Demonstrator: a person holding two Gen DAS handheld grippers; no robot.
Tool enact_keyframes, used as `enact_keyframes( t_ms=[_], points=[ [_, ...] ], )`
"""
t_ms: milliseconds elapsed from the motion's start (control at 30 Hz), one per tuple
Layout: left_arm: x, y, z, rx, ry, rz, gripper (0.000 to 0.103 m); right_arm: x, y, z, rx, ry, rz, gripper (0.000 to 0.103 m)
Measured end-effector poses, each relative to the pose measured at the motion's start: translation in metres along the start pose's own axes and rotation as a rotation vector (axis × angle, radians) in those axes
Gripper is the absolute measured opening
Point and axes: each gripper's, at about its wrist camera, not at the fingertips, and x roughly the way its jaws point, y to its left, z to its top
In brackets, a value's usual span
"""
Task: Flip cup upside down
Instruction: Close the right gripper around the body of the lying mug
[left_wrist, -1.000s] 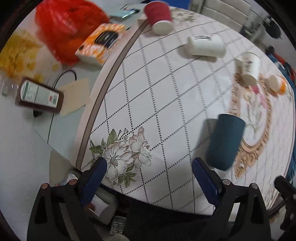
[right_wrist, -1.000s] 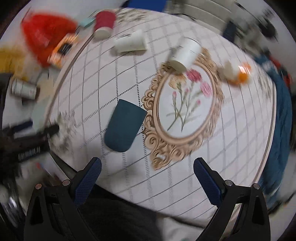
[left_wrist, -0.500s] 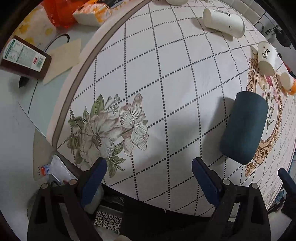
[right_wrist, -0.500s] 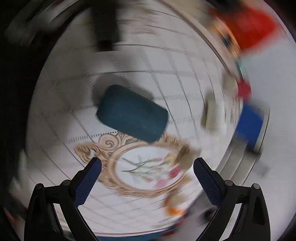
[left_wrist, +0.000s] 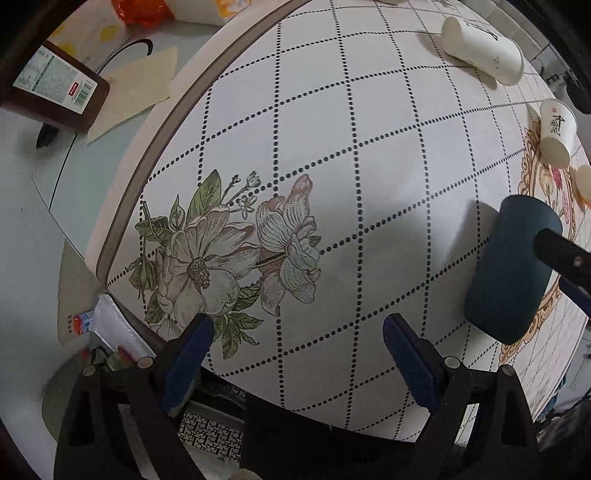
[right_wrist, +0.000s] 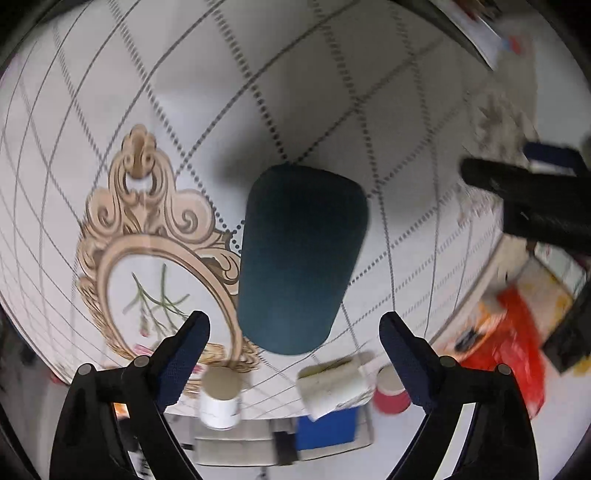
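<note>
Two sets of fingers are spread wide and hold nothing: the right gripper hangs above the dark teal cup, and the left gripper waits over the flower print near the table's near edge. The cup lies on its side on the table, partly over the rim of the gold oval print, closer to the near edge than to the far one; which end is the mouth I cannot tell from these views. To do the grasp well, the right gripper should probably come down with one finger on each long side of the cup, near its middle, so the cup cannot roll away as the fingers close. A firm but gentle squeeze seems wise, since the rounded wall may slip. Then lift clear of the cloth before turning, and set the mouth flat down. White paper cups lie well apart toward the far edge.
</note>
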Motion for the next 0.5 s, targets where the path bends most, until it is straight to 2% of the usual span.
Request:
enact_keyframes(
  t_ms=[300,500],
  points=[
    [0.01,0.01,0.006,-0.017,0.015,0.001,0.094,0.02,0.0,0.005,-0.114,-0.062,0.004,0.095],
    [0.014,0.009,0.01,-0.017,0.025,0.005,0.094,0.033,0.0,0.013,-0.132,-0.069,0.005,0.095]
  ],
)
